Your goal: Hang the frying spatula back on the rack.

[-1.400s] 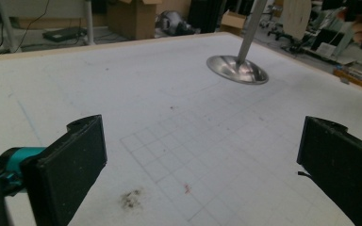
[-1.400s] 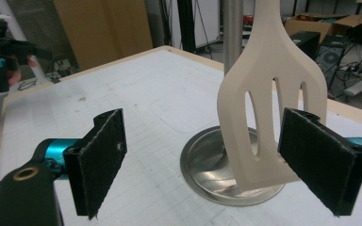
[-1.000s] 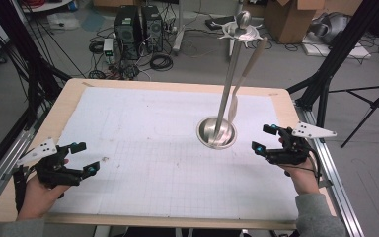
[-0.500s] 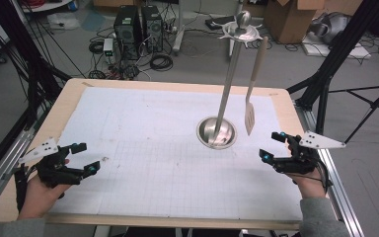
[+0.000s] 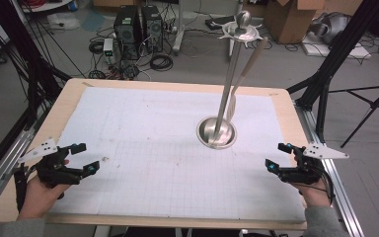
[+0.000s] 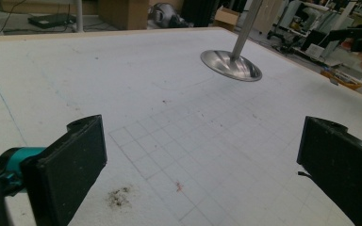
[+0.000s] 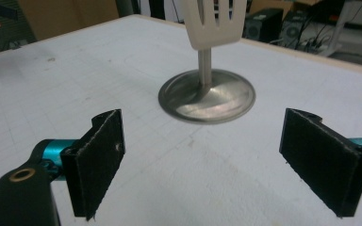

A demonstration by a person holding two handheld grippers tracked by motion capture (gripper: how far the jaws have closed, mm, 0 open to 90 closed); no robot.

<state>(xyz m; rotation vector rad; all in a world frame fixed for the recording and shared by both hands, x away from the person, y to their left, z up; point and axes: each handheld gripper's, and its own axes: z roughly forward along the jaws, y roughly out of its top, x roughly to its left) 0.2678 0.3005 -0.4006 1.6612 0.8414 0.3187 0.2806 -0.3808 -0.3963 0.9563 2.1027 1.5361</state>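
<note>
- One utensil stand (image 5: 217, 133) is on the desk (image 5: 168, 163): a round steel base, a thin upright pole, and a pronged crown at the top.
- One slotted spatula (image 5: 242, 79) hangs from the crown, its pale blade low beside the pole and above the base.
- Two tongs are present, each in one hand: the left tongs (image 5: 81, 158) near the desk's near left corner, the right tongs (image 5: 279, 157) near its near right corner.
- Left tongs: jaws spread wide, nothing between them, above the white gridded sheet.
- Right tongs: jaws likewise spread wide and empty.
- High view: gives the whole stand with its crown and the spatula's handle, and both forearms entering from the near edge.
- Left gripper view: gives the stand's base and the foot of the pole (image 6: 231, 63) toward the far right, the right tongs (image 6: 358, 40) in a hand at the right edge, and a dark smudge (image 6: 119, 197) on the sheet close to its own jaws.
- Right gripper view: gives the spatula's slotted blade (image 7: 213, 23) hanging in front of the pole, directly over the base (image 7: 207, 96).
- Position: the stand is right of the desk's centre, nearer the right tongs and well apart from the left tongs; the spatula touches neither.
</note>
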